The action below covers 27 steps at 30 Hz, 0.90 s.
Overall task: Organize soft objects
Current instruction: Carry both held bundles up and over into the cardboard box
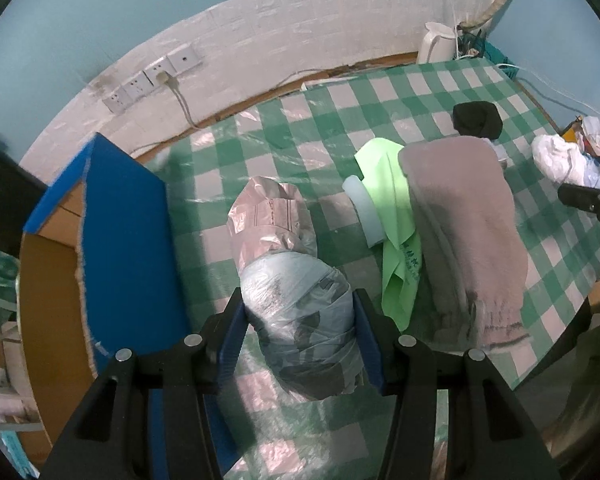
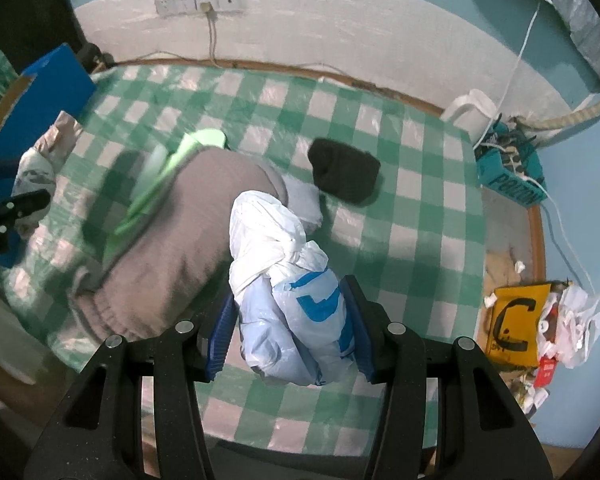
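A bundle of grey-blue and pink plastic bags (image 1: 296,308) is clamped between the blue pads of the left tongs (image 1: 298,336), which are closed partway onto it, and it is held above the green-and-white checked bench (image 1: 332,128). Its pink end (image 1: 268,216) points away from the camera, toward the wall. Just to the left of this bundle a blue-faced cardboard box (image 1: 128,240) is seen with its brown inside open at the far left. In the right tongs (image 2: 290,332), likewise closed partway, a knotted white bag bundle with blue printing (image 2: 292,300) is gripped on both sides and held over the bench. On the bench between the two grips lies a grey-brown fleece garment (image 1: 468,232), with a light green cloth (image 1: 396,232) tucked against its left edge and a pale blue foam block (image 1: 364,212) just beside the cloth. A black knit hat (image 1: 478,120) rests farther back on the bench, near the garment's far end. A white kettle (image 1: 438,42) stands at the far right corner by the wall, and a teal crate (image 2: 512,176) of cables sits next to it. Off the right edge a yellow bag (image 2: 514,324) and crumpled white wrappers can be made out, possibly on the floor, though the blur leaves that uncertain. A row of wall sockets (image 2: 198,2) is mounted above the bench.
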Tool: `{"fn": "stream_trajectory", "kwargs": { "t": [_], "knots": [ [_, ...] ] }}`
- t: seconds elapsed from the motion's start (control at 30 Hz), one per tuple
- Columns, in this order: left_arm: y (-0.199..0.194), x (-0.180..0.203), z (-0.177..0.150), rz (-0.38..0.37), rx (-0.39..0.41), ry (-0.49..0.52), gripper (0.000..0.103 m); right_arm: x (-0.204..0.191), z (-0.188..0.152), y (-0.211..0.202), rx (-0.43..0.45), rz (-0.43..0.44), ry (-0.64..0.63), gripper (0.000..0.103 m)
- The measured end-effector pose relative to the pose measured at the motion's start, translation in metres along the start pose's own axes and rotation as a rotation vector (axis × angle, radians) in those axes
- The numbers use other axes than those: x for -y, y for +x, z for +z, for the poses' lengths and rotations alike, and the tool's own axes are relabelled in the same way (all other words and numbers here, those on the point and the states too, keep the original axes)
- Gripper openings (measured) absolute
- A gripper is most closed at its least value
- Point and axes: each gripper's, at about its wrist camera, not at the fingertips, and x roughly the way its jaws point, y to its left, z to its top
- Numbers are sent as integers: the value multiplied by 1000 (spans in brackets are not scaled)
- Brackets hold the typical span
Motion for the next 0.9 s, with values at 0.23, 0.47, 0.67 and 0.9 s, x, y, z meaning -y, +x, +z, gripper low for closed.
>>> {"fn": "stream_trajectory", "kwargs": {
  "t": [0.23, 0.47, 0.67, 0.9],
  "knots": [
    [-18, -6, -7, 39, 46, 12, 52, -15, 8, -16, 45, 9, -32, 51],
    [-34, -13, -10, 51, 86, 14, 52, -30, 18, -27, 79, 20, -62, 51],
    [-41, -19, -13, 66, 106, 9, 52, -47, 28, -34, 98, 33, -95, 51],
    [-49, -29, -19, 81, 126, -2, 52, -68, 41, -42, 117, 47, -132, 51]
  ]
}}
